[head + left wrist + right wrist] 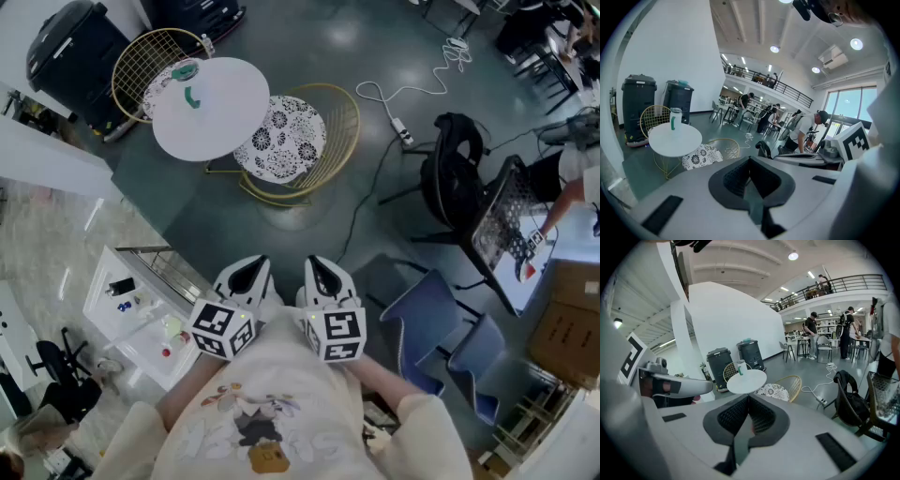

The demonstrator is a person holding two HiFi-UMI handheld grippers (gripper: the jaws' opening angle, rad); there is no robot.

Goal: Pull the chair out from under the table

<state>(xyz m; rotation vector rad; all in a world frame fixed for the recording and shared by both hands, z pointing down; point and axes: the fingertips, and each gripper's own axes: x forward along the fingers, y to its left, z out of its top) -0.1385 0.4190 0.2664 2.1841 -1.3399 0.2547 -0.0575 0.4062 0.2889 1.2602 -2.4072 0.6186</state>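
Note:
A gold wire chair (323,141) with a black-and-white patterned cushion (281,139) is tucked partly under a round white table (211,108). The same chair (723,149) and table (675,138) show small in the left gripper view, and the chair (790,387) and table (746,380) in the right gripper view. My left gripper (242,277) and right gripper (325,278) are held side by side close to my body, well short of the chair. Both are shut with nothing between the jaws.
A second gold wire chair (155,61) stands behind the table, with a green-lidded cup (186,73) on the table edge. Black bins (70,56) stand far left. A black office chair (455,173), a power strip cable (398,122) and blue seats (436,314) lie right. A white shelf (131,314) is at left.

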